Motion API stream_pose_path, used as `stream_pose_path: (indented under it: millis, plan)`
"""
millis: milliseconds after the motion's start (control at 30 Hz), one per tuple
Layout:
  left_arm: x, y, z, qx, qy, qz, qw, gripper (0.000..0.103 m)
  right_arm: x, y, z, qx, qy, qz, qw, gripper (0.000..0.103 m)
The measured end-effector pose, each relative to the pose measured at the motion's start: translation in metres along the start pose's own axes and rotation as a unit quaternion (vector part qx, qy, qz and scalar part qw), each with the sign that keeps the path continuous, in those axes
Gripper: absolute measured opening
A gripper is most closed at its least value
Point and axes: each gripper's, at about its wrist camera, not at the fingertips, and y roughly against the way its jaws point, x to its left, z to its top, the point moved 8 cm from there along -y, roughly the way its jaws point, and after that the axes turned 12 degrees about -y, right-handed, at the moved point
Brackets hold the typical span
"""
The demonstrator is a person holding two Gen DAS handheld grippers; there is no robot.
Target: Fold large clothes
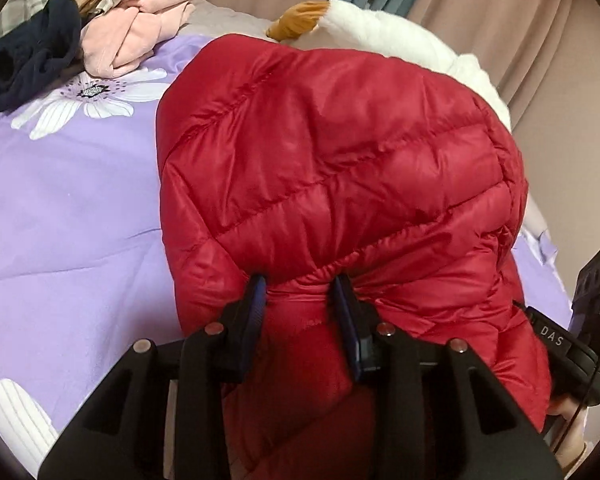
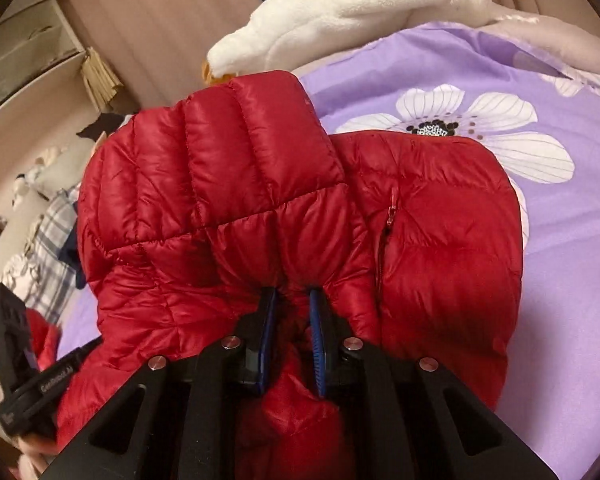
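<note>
A red quilted puffer jacket (image 1: 340, 152) lies on a purple floral bedspread (image 1: 68, 208). My left gripper (image 1: 300, 284) is shut on a bunched fold of the jacket's near edge. My right gripper (image 2: 292, 296) is shut on another fold of the same jacket (image 2: 228, 184), near a zipped pocket (image 2: 388, 224). The jacket fills the middle of both views and hides the bed beneath it. The right gripper's body shows at the right edge of the left wrist view (image 1: 588, 320); the left gripper's body shows at the left edge of the right wrist view (image 2: 16, 344).
A white plush toy (image 1: 400, 36) with an orange beak lies behind the jacket and shows in the right wrist view (image 2: 340, 8). Pink and dark clothes (image 1: 140, 28) are piled at the far left. Curtains hang behind. Shelves (image 2: 28, 48) and plaid cloth (image 2: 48, 256) lie left.
</note>
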Motion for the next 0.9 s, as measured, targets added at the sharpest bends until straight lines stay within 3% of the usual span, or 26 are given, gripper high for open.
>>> stream_pose_path:
  millis: [100, 200, 433, 500, 567, 633, 700, 733, 800, 867, 900]
  plan:
    - [0.005, 0.004, 0.004, 0.007, 0.003, 0.004, 1.0, 0.036, 0.006, 0.01, -0.002, 0.001, 0.008, -0.025, 1.0, 0.012]
    - [0.008, 0.046, -0.002, 0.013, -0.002, 0.025, 0.9996, 0.032, 0.014, 0.04, -0.001, 0.01, -0.024, -0.03, 0.999, 0.012]
    - [-0.026, 0.164, 0.029, -0.068, -0.06, 0.052, 0.9945, 0.034, 0.06, 0.164, 0.01, -0.048, -0.017, 0.032, 0.998, 0.012]
    - [-0.038, 0.206, 0.038, -0.094, -0.073, 0.061, 0.991, 0.035, 0.078, 0.198, 0.006, -0.07, 0.007, 0.022, 0.997, 0.012]
    - [-0.05, 0.236, 0.036, -0.12, -0.067, 0.038, 0.9898, 0.04, 0.096, 0.227, 0.002, -0.094, 0.043, 0.002, 0.995, 0.012]
    - [-0.062, 0.265, 0.037, -0.135, -0.058, 0.005, 0.9891, 0.054, 0.111, 0.26, -0.008, -0.12, 0.083, -0.038, 0.989, 0.012]
    - [-0.07, 0.286, 0.038, -0.141, -0.057, 0.009, 0.9883, 0.07, 0.12, 0.283, -0.015, -0.14, 0.103, -0.064, 0.983, 0.013]
    - [-0.075, 0.301, 0.038, -0.153, -0.061, 0.014, 0.9862, 0.075, 0.126, 0.295, -0.021, -0.145, 0.11, -0.067, 0.981, 0.015]
    - [-0.085, 0.323, 0.036, -0.171, -0.076, 0.009, 0.9823, 0.081, 0.135, 0.312, -0.027, -0.148, 0.118, -0.057, 0.98, 0.032]
    - [-0.095, 0.343, 0.03, -0.177, -0.083, -0.015, 0.9806, 0.091, 0.141, 0.332, -0.033, -0.16, 0.12, -0.04, 0.979, 0.072]
    - [-0.097, 0.348, 0.029, -0.179, -0.082, -0.023, 0.9801, 0.097, 0.142, 0.339, -0.035, -0.168, 0.12, -0.038, 0.978, 0.076]
